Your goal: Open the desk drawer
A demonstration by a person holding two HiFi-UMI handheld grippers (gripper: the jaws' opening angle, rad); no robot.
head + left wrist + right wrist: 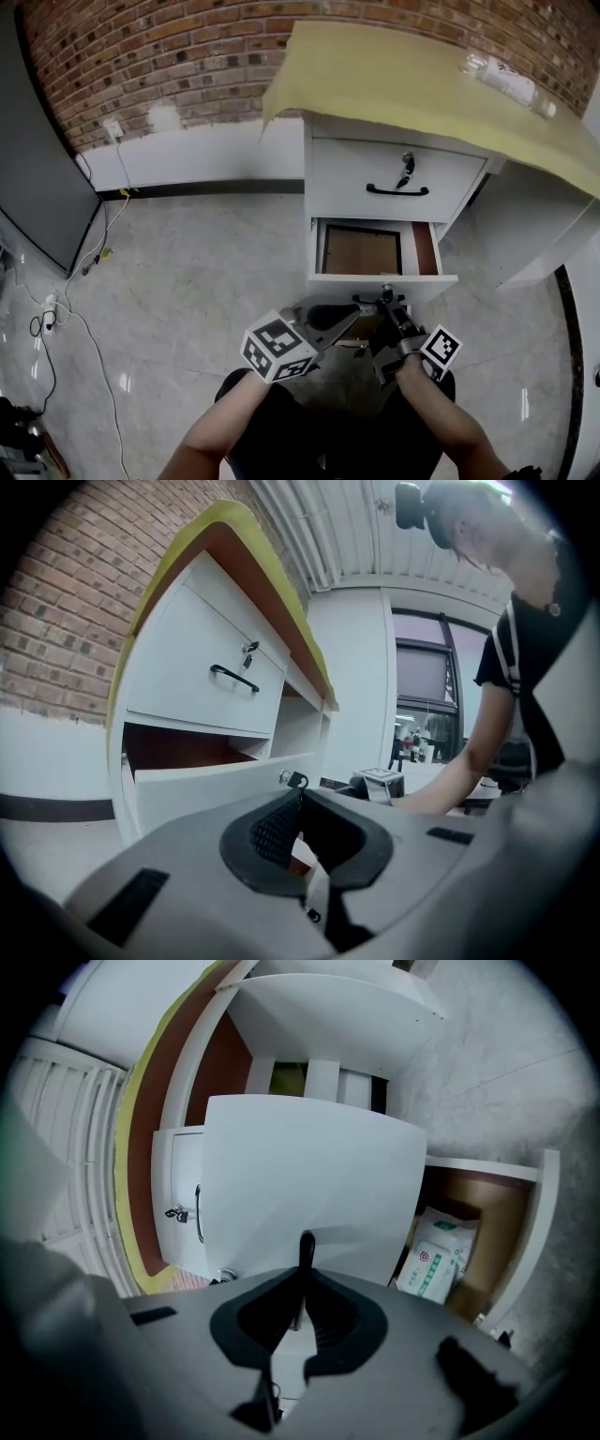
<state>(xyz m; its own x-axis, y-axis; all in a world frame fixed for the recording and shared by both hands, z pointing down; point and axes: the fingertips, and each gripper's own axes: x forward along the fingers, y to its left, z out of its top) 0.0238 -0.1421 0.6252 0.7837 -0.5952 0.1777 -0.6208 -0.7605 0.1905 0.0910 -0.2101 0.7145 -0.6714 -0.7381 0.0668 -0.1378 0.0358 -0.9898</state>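
The right gripper (305,1277) has its jaws closed narrowly on the thin black handle (306,1246) of the drawer (309,1176). The handle stands upright between the tips, against the white drawer front. In the head view this gripper (386,305) meets the front panel of the drawer (380,279), which is pulled out of the desk with its brown inside open to view.

The left gripper (299,799) has its tips together with nothing between them. It hangs just short of the drawer front, apart from it. In the head view it (328,317) sits just left of the right gripper, near the same front panel.

Above the open drawer, the upper drawer (398,178) is shut, with a black handle and a key hanging in its lock (406,169).

Below the held drawer front, the right gripper view shows another brown compartment holding a white-and-green packet (436,1258).

The surface carries a yellow cover (394,75), and a clear bottle (506,80) lies on it towards the far right. A brick wall (141,56) stands behind the desk, above a pale tiled floor (187,281).
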